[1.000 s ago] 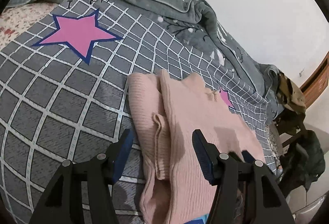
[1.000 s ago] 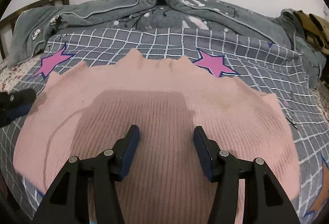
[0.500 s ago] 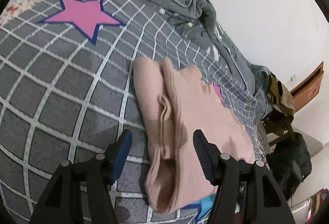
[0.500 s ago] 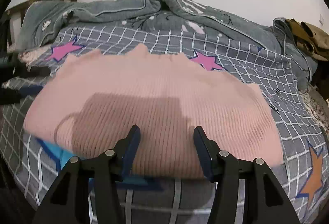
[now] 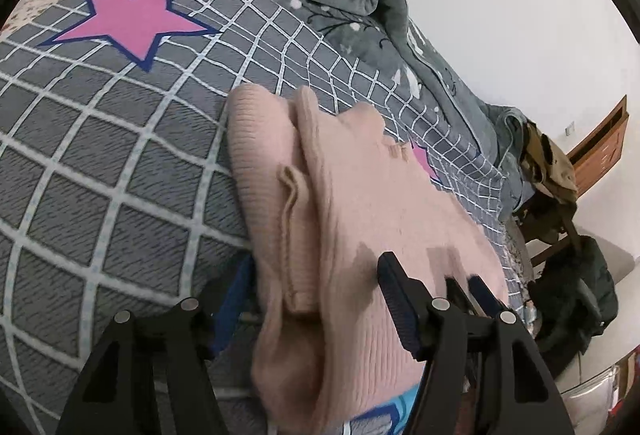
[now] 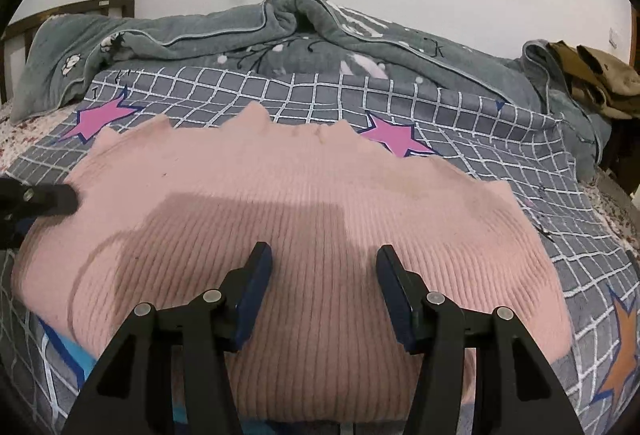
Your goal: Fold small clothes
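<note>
Left hand-held gripper (image 5: 316, 291) lower, astride pink sweater (image 5: 360, 203) edge.

Bare checked bedspread (image 5: 120, 171) lies open left of the pink sweater (image 6: 304, 219). The bunched grey blanket (image 6: 240, 47) walls off the far side; a chair piled with clothes (image 5: 560, 203) blocks the right.

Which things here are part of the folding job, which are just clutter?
Job:
- pink sweater
- left gripper
- right gripper
- checked bedspread, the work surface

Lying about:
- grey quilt, bunched along the wall
- olive garment at the quilt's right end
- dark clothes beside the bed
- wooden headboard
</note>
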`<state>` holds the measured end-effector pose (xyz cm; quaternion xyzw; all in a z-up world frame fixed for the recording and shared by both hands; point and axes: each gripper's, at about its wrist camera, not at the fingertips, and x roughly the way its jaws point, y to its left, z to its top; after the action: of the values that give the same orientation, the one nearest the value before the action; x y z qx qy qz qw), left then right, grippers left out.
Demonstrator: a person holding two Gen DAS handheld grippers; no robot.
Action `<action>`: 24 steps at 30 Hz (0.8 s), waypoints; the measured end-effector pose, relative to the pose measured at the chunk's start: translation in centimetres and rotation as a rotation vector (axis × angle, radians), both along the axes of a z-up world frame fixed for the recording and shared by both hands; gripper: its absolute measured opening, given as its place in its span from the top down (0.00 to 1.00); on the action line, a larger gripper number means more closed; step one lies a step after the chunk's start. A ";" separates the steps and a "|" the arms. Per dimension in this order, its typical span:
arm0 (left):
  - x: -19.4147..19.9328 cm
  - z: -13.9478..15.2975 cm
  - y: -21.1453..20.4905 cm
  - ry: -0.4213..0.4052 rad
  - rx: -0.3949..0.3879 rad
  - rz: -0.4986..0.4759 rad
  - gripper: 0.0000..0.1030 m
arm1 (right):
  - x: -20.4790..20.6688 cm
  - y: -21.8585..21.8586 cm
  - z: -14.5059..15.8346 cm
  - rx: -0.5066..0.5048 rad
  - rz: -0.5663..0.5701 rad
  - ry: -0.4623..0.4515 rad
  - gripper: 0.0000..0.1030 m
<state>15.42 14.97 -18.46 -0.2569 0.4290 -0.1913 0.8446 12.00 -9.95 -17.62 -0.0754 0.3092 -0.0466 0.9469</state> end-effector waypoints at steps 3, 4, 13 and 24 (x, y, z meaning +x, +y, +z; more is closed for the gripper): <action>0.6 -0.1 -0.6 0.007 0.016 0.029 0.47 | -1.4 0.0 0.0 0.018 0.010 0.020 0.49; 0.7 -0.1 -0.6 0.012 0.017 0.039 0.49 | -1.9 -0.1 -0.1 0.026 0.014 0.026 0.49; 1.3 -0.8 0.0 0.073 -0.058 0.135 0.75 | -6.8 -3.0 1.4 0.081 0.127 0.033 0.48; 0.7 9.3 -7.0 0.000 0.135 0.150 0.79 | -11.2 -13.7 2.7 0.338 0.031 0.024 0.49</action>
<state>16.11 7.95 -9.21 -0.2309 0.4207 -0.0984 0.8718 0.80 -23.65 -14.90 0.0796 0.3229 0.0214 0.9428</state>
